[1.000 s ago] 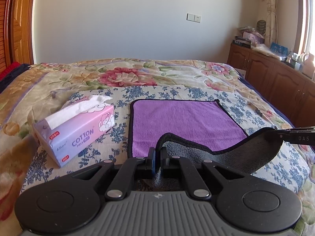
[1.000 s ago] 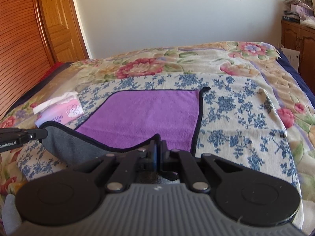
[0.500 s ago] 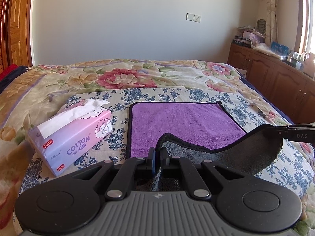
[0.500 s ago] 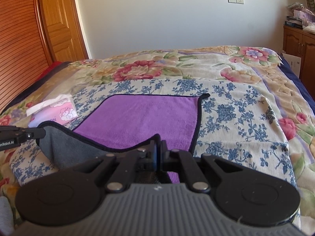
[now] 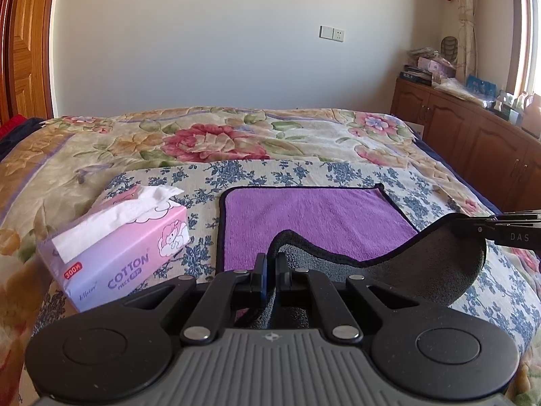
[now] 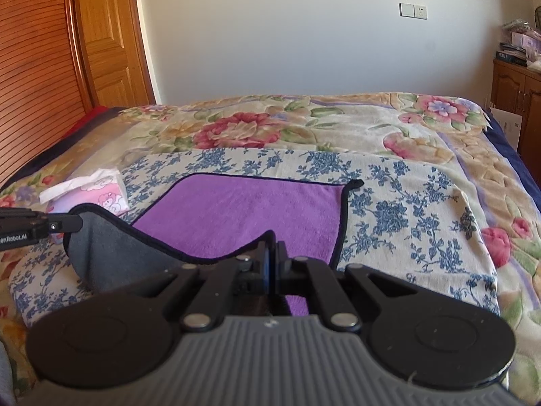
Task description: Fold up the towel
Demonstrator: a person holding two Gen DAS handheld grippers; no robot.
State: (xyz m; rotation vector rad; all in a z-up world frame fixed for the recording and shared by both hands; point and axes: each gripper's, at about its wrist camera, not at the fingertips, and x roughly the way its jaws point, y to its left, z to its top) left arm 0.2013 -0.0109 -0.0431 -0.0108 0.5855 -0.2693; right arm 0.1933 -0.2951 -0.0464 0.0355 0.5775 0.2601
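Observation:
A purple towel [image 5: 314, 220] with a black hem and grey underside lies on the flowered bedspread; it also shows in the right wrist view [image 6: 243, 213]. Its near edge is lifted off the bed, grey underside [image 5: 436, 270] facing me and sagging between the two grippers. My left gripper [image 5: 270, 260] is shut on the near left corner. My right gripper [image 6: 272, 253] is shut on the near right corner. Each gripper's tip shows in the other's view, the right one at the right edge [image 5: 507, 230] and the left one at the left edge [image 6: 37, 225].
A pink and lilac tissue box [image 5: 118, 250] stands on the bed just left of the towel [image 6: 98, 193]. A wooden cabinet [image 5: 473, 142] with clutter runs along the right wall. A wooden door [image 6: 108, 40] is at the left.
Both grippers have moved forward and slightly up with the towel's near corners, so more of the purple face is covered by the lifted grey edge. The tissue box appears nearer.

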